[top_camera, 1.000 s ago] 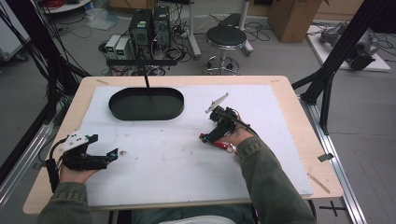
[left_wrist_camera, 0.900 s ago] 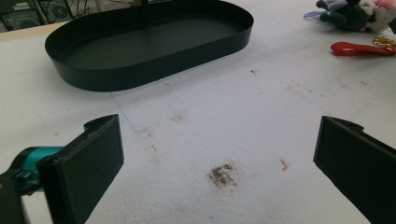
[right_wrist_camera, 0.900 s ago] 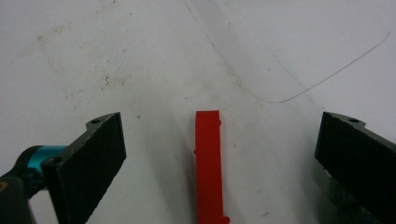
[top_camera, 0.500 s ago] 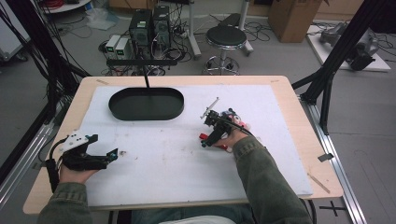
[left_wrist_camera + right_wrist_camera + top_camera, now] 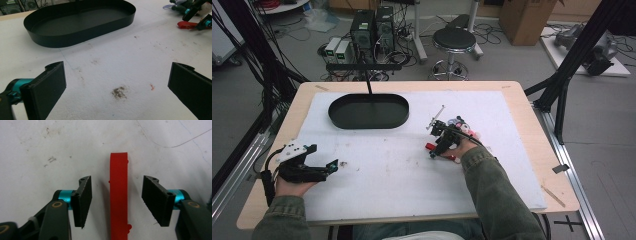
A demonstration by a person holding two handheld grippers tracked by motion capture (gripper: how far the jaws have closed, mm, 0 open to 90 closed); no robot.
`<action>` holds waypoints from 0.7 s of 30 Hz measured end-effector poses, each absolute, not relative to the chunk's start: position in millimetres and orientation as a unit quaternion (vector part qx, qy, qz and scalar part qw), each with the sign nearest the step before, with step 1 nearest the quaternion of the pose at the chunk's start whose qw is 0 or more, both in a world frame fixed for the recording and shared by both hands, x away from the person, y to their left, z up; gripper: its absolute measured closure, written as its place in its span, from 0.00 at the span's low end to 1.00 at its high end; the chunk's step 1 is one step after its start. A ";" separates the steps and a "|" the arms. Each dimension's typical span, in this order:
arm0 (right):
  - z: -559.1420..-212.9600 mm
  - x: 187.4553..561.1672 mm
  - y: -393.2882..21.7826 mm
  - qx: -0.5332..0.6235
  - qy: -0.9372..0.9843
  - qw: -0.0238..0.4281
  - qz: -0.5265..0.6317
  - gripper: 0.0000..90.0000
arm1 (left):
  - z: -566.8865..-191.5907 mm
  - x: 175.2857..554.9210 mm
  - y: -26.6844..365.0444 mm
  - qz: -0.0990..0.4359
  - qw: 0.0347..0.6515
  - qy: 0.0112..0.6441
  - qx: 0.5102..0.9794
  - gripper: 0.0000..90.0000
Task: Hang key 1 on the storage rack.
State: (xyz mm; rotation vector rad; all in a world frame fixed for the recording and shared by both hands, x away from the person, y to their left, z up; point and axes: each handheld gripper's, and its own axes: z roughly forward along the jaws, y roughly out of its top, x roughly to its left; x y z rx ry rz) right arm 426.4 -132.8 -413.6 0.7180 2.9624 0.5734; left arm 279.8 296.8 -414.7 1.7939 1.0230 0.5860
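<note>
A flat red plastic strip (image 5: 118, 202) lies on the white foam mat, and the jaws of my right gripper (image 5: 116, 181) stand open on either side of it without touching it. In the high view the right gripper (image 5: 433, 150) is at centre-right of the mat, over the red strip (image 5: 429, 146). My left gripper (image 5: 331, 166) rests at the mat's near left, jaws wide open over bare, stained foam. In its own view the left gripper (image 5: 117, 85) holds nothing. A black oval tray (image 5: 368, 122) sits at the back left, and I see nothing in it.
A few small objects (image 5: 463, 128), pink and white among them, and a thin metal piece (image 5: 436, 116) lie just beyond the right hand. A black post (image 5: 369, 86) rises behind the tray. The mat (image 5: 392, 185) covers most of the wooden table.
The right gripper has come slightly nearer and leftward, settling over the red strip. The left gripper has stayed where it was.
</note>
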 end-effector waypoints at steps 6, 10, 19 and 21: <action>-415.5 425.4 -131.1 0.225 0.959 0.028 0.171 0.61 | -415.0 280.0 296.3 0.240 0.478 0.418 0.734 0.02; -414.4 424.2 -130.4 0.223 0.960 0.026 0.170 0.81 | -413.8 279.3 297.7 0.245 0.478 0.419 0.732 0.02; -410.8 424.0 -132.0 0.242 0.954 0.015 0.178 0.83 | -413.8 279.7 298.9 0.248 0.477 0.421 0.730 0.02; -406.0 424.0 -134.5 0.246 0.949 0.016 0.198 0.83 | -413.7 279.6 299.7 0.248 0.478 0.422 0.729 0.02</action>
